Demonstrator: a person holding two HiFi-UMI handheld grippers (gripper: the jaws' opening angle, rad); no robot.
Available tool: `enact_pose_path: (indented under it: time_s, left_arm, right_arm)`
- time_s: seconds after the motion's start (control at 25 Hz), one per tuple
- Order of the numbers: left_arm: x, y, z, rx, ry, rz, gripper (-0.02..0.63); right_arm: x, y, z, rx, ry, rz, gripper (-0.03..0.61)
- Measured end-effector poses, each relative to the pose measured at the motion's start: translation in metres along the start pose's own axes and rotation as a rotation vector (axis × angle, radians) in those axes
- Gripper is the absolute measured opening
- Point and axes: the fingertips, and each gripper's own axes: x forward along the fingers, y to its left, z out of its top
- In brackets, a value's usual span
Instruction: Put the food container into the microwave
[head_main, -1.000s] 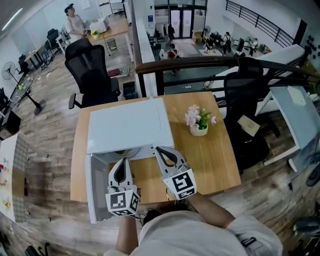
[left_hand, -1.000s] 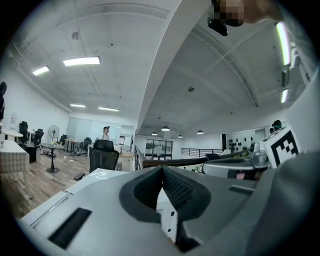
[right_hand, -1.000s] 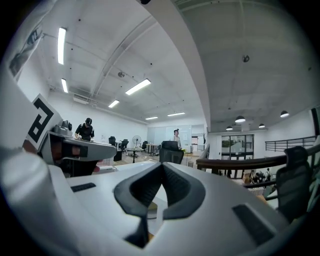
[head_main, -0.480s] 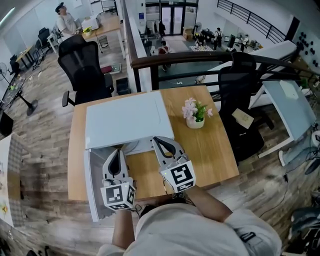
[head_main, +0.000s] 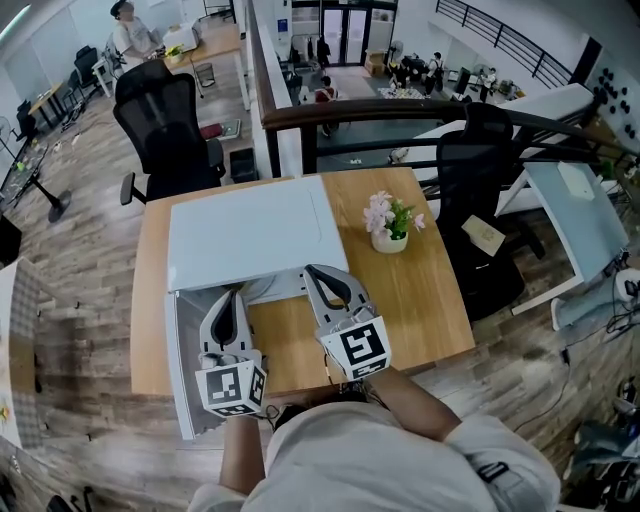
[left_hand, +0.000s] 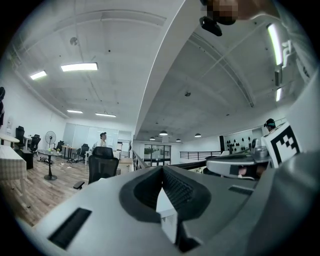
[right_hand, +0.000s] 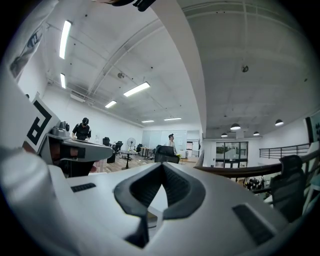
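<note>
A white microwave (head_main: 245, 235) stands on the wooden table (head_main: 420, 300), seen from above. Its door (head_main: 180, 365) hangs open at the left front. My left gripper (head_main: 237, 292) points at the open front, between the door and the cavity, jaws closed tip to tip with nothing in them. My right gripper (head_main: 310, 271) reaches to the microwave's front right corner, also shut and empty. No food container shows in any view. In the left gripper view the left gripper (left_hand: 161, 168) aims up over the microwave top. The right gripper (right_hand: 162, 164) does the same in its own view.
A small pot of pink flowers (head_main: 388, 225) stands on the table right of the microwave. Black office chairs sit behind the table (head_main: 165, 130) and at its right (head_main: 480, 170). A railing (head_main: 400, 108) runs behind the table. A person (head_main: 128, 35) stands far back left.
Both grippers stay shut in front of the microwave. The left gripper has edged slightly left and forward; the head view has shifted a little.
</note>
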Motion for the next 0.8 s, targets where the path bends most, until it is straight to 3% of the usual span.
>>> enact_pose_path:
  time_s: [0.8]
  left_arm:
    - [-0.007,-0.006,-0.007,-0.021,0.011,-0.006,0.011]
  right_arm:
    - [-0.007,-0.003,-0.013,0.022,0.008,-0.025,0.003]
